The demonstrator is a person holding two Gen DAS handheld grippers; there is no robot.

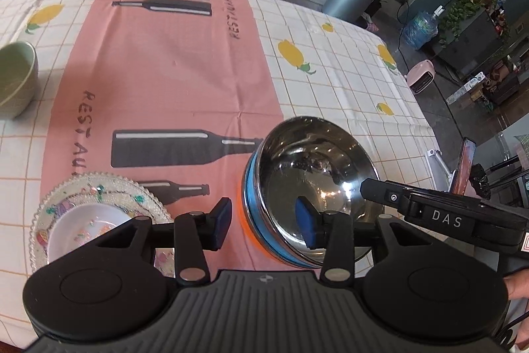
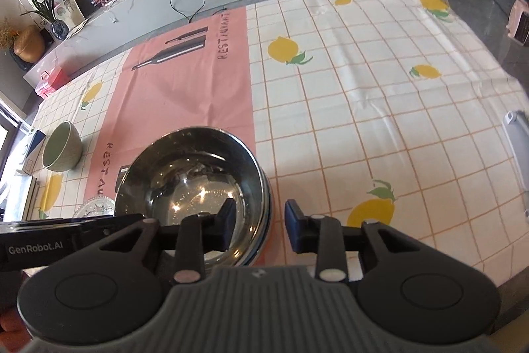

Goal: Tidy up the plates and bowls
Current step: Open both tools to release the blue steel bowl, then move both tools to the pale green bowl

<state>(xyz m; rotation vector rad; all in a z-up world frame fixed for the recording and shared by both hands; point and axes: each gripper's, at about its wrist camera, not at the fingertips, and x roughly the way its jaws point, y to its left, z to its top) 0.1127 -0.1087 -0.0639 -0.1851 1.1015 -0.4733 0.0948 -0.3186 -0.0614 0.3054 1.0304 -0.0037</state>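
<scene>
The steel bowl (image 1: 314,187) sits nested on a blue and an orange bowl near the table's near edge, at the seam of the pink cloth (image 1: 165,71). In the left wrist view, the left gripper (image 1: 264,225) straddles the stack's left rim, jaws apart, pads not pressing. Only this view shows one white bowl (image 1: 82,230) on one patterned plate (image 1: 99,187) at the near left. In the right wrist view, the right gripper (image 2: 259,225) straddles the steel bowl's right rim, jaws apart, not clamped. One green bowl (image 2: 62,148) stands by the left edge.
</scene>
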